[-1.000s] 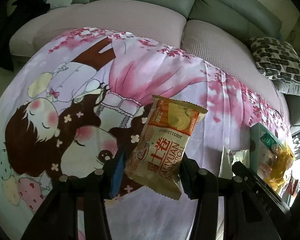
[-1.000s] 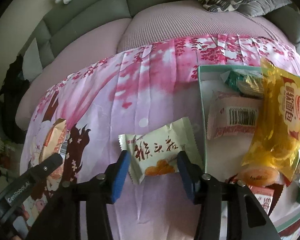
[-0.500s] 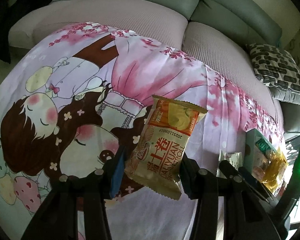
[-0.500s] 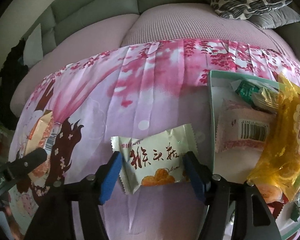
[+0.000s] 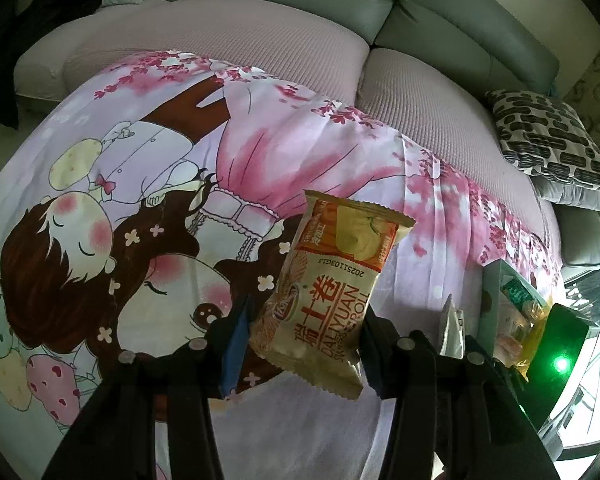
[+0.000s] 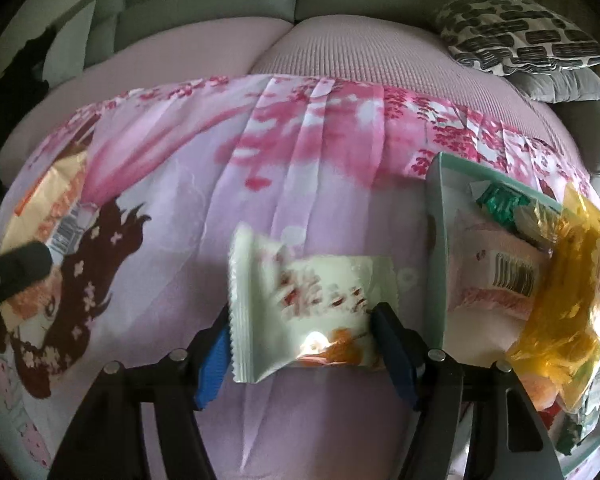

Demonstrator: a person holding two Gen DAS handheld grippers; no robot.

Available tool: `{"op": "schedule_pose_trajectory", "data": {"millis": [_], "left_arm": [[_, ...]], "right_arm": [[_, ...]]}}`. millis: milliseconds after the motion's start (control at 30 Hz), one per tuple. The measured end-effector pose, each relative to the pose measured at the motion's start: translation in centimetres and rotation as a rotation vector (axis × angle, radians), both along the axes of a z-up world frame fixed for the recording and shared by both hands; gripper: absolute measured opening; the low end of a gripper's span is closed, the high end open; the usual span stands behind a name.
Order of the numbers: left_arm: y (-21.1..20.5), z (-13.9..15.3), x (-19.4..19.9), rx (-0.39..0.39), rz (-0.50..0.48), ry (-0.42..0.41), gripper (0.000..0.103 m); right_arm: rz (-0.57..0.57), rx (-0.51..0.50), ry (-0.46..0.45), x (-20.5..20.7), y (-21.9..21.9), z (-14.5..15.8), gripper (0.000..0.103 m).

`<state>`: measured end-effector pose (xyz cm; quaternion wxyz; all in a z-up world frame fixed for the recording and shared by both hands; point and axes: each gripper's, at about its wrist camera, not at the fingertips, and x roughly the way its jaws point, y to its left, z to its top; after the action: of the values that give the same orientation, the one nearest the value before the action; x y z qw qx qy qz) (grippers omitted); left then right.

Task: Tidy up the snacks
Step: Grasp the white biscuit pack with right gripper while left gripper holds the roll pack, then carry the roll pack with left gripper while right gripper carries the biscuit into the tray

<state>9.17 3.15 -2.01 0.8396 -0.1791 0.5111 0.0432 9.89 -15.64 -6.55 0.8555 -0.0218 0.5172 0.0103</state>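
okay, two packets up at once here. my left gripper (image 5: 304,344) is clamped on the swiss roll packet (image 5: 332,292), pinching its lower half so the top stands tall and clear of the cartoon bedsheet (image 5: 140,208). my right gripper (image 6: 300,348) is closed around the pale green snack packet (image 6: 304,312), gripped across its width, held flat and blurred, just beside the near wall of the tray (image 6: 436,248). that tray sits on my right, already loaded with a yellow bag (image 6: 560,312), a pink barcode packet (image 6: 500,284) and a green wrapper (image 6: 500,200), so i reckon that's the home for snacks. the right-hand one looks closest to going in over that wall; the swiss roll is well away and waits its turn.
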Motion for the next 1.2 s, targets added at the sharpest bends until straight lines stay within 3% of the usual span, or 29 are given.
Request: {"op": "schedule_pose_trajectory", "data": {"millis": [167,600,767,933,1200], "left_arm": [[0.2,0.1,-0.1,-0.006,0.006,-0.003,0.051],[0.2,0.3,-0.3,-0.008,0.005,-0.010,0.051],[0.1,0.8,-0.7,-0.003,-0.001,-0.023,0.051],[-0.3,1.2,-1.0,0.001,-0.014,-0.033,0.051],[-1.3,1.8,-1.5,0.009,-0.041,-0.051,0.051]], "right_arm": [[-0.033,0.038,0.000,-0.1,-0.9,0.3,0.052],[-0.032,0.090,-0.028,-0.7,-0.5,1.6,0.046],[-0.026,0.100,-0.048,-1.7,-0.1,2.6,0.040],[-0.027,0.126,-0.070,-2.3,-0.4,3.5,0.027],[-0.042,0.191,-0.096,-4.1,-1.6,4.8,0.023]]}}
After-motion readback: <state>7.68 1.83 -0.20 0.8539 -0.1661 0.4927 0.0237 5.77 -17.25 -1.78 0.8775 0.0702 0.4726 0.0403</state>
